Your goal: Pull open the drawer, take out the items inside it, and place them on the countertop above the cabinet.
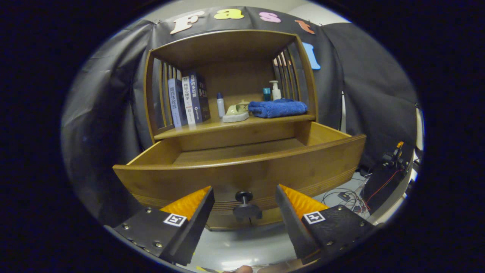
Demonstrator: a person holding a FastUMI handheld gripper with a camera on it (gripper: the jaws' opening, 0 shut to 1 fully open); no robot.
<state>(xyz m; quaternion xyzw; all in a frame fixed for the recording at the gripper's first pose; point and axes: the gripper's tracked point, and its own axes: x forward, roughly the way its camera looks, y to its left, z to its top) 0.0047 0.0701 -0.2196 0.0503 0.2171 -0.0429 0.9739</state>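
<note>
Gripper [244, 191]: fingers standing wide apart, pinching nothing, pointing level at the drawer front and tilted slightly upward toward the shelf. A sliver of the person's hand [242, 269] is showing just behind the fingers; its pose cannot be told.

Knob [245, 206]: dark, round, sitting in the gap between the two fingertips, touched by neither.

Drawer [242, 172]: wooden, curved front, standing pulled well out of the cabinet [227, 49]. Its floor is showing as bare wood as far as can be seen; the strip behind the front panel is hidden.

Countertop [212, 127]: the shelf above the drawer, beyond the fingers, holding the following.
- Books [188, 99]: three, standing upright against the left slatted side.
- Small white bottle [220, 105]: standing just right of the books.
- Pale green dish [237, 112]: lying near the middle, beside the bottle.
- Blue towel [277, 108]: folded, lying at the right, touching the dish's side.
- Pump bottle [275, 90] and teal cup [266, 94]: standing behind the towel.

Cables [348, 195]: trailing on the floor right of the cabinet.
</note>
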